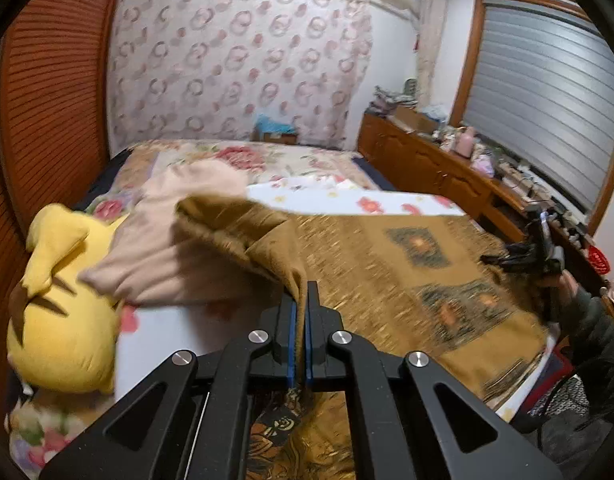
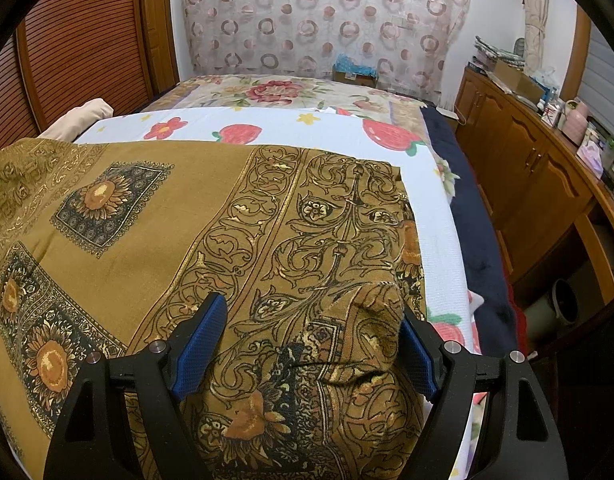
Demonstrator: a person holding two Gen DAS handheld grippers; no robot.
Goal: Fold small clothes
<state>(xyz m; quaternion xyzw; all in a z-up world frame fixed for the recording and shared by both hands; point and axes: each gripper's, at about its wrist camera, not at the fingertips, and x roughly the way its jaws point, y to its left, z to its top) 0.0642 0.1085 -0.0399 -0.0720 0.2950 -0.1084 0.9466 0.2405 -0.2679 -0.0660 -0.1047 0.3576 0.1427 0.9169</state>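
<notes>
A mustard-brown patterned cloth (image 2: 155,216) with sunflower squares and scrollwork borders lies spread on the bed. My left gripper (image 1: 301,300) is shut on a corner of the cloth (image 1: 243,228) and holds it lifted above the bed. My right gripper (image 2: 311,332) is open, its blue-padded fingers (image 2: 199,336) either side of a bunched fold of the cloth (image 2: 371,320) near the right edge. The right gripper also shows at the far right of the left wrist view (image 1: 543,248), held by a hand.
A white sheet with strawberries (image 2: 267,128) lies under the cloth. A yellow plush toy (image 1: 63,320) and a beige garment (image 1: 167,248) sit at the left. A wooden sideboard (image 2: 539,176) runs along the right, a louvred wardrobe (image 2: 83,44) at the left.
</notes>
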